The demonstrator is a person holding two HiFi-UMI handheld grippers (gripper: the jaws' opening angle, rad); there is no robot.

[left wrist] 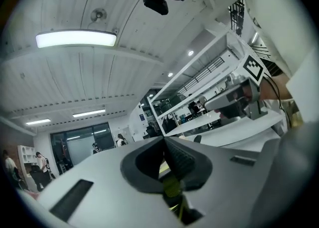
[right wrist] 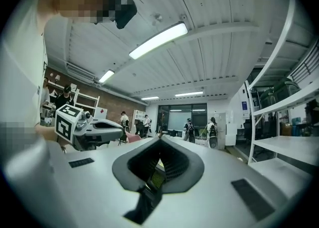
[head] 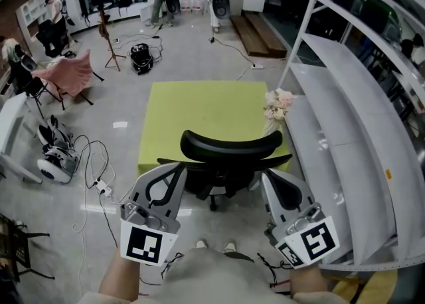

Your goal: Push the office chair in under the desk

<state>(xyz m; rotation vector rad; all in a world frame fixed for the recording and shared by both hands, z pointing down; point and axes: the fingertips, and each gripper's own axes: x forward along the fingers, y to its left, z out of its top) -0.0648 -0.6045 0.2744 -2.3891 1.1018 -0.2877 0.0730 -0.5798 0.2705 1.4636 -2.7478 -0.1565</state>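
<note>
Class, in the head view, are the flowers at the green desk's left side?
No, the flowers stand at the right edge of the green desk, beside the white shelving.

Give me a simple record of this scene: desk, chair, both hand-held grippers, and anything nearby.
Desk: yellow-green top, flowers at its right edge
Office chair: black, at the desk's near edge, back toward the person
Left hand-held gripper: shut, empty, near the chair's back
Right hand-held gripper: shut, empty, near the chair's back
Right side: white shelves

The office chair and desk.
Black chair stood upright, its seat at the lime-green desktop's near edge.
</note>
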